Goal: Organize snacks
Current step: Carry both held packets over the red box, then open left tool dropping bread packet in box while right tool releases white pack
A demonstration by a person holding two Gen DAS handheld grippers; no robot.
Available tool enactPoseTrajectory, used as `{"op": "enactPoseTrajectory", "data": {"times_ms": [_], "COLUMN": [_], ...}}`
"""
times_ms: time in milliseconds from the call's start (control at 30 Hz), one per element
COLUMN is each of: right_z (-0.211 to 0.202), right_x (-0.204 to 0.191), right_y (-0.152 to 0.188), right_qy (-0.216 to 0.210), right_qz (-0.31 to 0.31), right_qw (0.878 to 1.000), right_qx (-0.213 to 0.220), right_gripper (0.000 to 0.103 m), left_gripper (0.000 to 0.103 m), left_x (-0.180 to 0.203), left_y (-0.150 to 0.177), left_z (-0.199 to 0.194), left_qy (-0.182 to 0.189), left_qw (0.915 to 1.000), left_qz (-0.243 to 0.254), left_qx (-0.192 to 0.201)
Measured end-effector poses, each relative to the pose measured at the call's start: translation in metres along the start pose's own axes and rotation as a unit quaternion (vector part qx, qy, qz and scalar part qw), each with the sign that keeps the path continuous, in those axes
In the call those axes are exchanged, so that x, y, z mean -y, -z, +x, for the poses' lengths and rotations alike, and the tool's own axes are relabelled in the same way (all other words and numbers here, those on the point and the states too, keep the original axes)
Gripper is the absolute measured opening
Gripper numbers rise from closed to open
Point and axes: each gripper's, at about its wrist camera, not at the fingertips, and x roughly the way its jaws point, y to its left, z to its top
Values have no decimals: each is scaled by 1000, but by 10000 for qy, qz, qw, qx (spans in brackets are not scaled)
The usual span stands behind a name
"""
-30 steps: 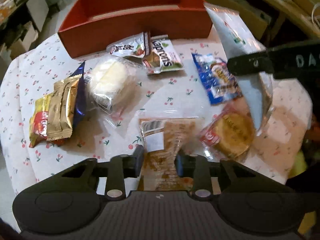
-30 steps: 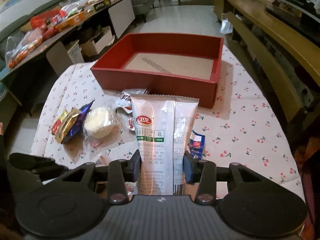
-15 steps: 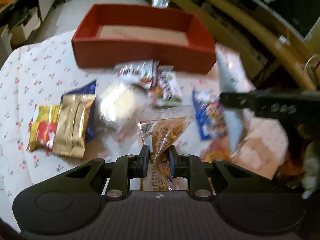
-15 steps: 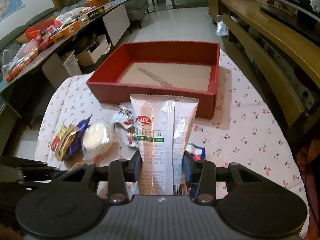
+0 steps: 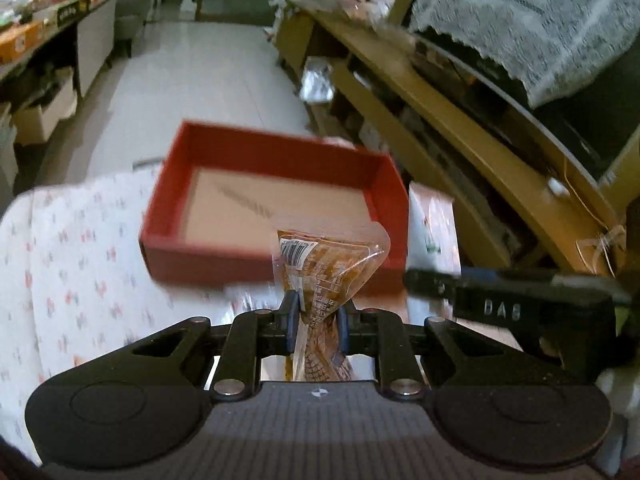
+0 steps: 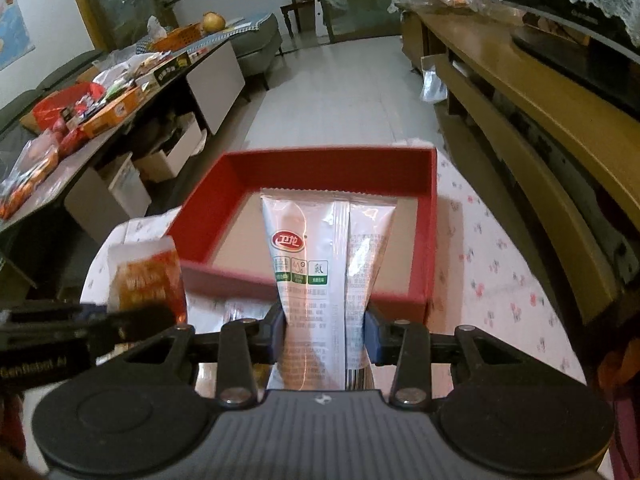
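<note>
My left gripper (image 5: 316, 316) is shut on a clear brown snack packet (image 5: 324, 264) and holds it up in front of the red box (image 5: 224, 256). My right gripper (image 6: 324, 328) is shut on a white snack pouch (image 6: 316, 256) held upright before the red box (image 6: 428, 208), whose cardboard floor is bare. The white pouch (image 5: 432, 220) and the right gripper's arm (image 5: 512, 296) also show at the right of the left wrist view. The brown packet (image 6: 148, 276) shows at the left of the right wrist view. The other snacks on the table are mostly hidden.
The box stands on a round table with a cherry-print cloth (image 6: 500, 264). A wooden bench (image 6: 532, 112) runs along the right. A side table (image 6: 100, 100) cluttered with goods stands at the left. A tiled floor (image 6: 340, 92) lies beyond.
Both grippers have risen and moved forward toward the red box with their packets. The left gripper lifted the brown packet off the table; the loose snacks dropped out of view.
</note>
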Motion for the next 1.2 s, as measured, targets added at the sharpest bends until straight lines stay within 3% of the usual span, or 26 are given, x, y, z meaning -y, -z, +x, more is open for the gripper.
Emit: {"op": "enactPoseTrajectory", "data": {"times_ms": [400,633,833,1000,1200], "right_z": [76,125,142,139,120], "right_x": [12,17,21,20,15], "right_y": [-63,-69,-68,-69,-68], "right_qy": [195,370,419,412,513], "right_qz": [54,-8,-3,9,-4], "right_qw": [9998,9989,9984,9986,9985], "right_qx": [-54,-299,-381,-337,-212], "right_gripper": [48,48,49,51,56], "left_gripper": [25,24,25,41,52], "left_x": [-20,-29,-33,-36,-41], "left_y": [-69,-74,-73,-75,-71], "left_z": [75,111,124,122,101], "left_qy": [-384,-521,-665,-750,-749], "left_qw": [9991,9984,9975,9970,9971], "left_qz": [149,196,208,170,78], "left_qx": [103,-69,-142,-87,-66]}}
